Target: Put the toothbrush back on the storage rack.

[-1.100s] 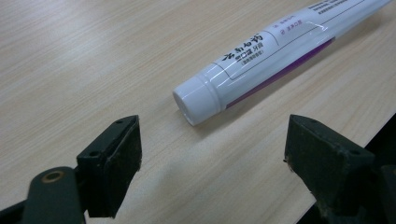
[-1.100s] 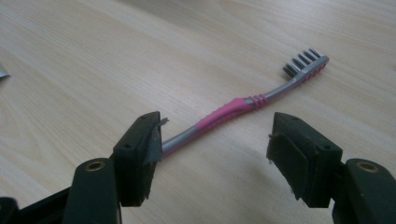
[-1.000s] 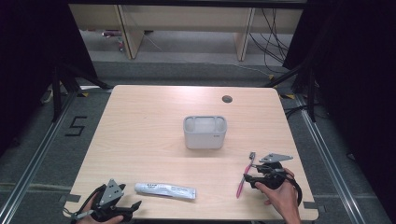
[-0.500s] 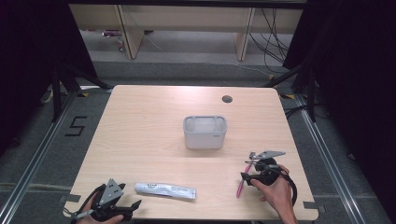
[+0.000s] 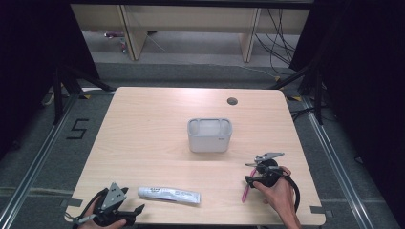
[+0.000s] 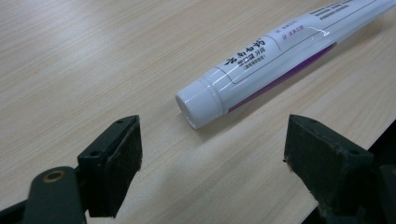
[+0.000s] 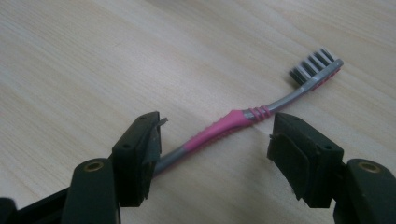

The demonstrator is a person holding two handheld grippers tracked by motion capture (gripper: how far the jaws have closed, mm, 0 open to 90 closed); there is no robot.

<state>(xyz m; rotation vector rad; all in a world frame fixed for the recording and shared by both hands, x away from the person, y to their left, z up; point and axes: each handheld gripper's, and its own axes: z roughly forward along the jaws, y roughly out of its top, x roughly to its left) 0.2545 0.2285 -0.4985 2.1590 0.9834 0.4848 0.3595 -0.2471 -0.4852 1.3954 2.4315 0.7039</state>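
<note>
Between the pads of my right claw (image 7: 215,154) lies the toothbrush (image 7: 233,122), flat on the counter (image 5: 153,138) near its front right corner. From the right gripper view its long axis runs on a slant: the grey and pink handle end sits low by one pad, and the black-and-white bristled head points away, up and to the right, with the bristles turned sideways. The handle passes close against that pad, though I cannot tell whether it touches; the other pad stands well apart from it. The jaws are wide, have just been closing a little, and are not pressing on the brush, so the claw is released. In the high view my right claw (image 5: 252,171) hovers over the pink handle, whose near end pokes out toward the front edge.

My left claw (image 6: 210,154) is also released, its jaws spread wide and holding nothing. Just ahead of it in the left gripper view lies the toothpaste tube (image 6: 275,60), white with a purple stripe, its cap end pointing back toward the gap between the pads but apart from both. In the high view the toothpaste tube (image 5: 169,194) lies along the front edge, just beside my left claw (image 5: 136,212).

Farther out, a grey holder (image 5: 209,135) stands upright at the counter's middle.
</note>
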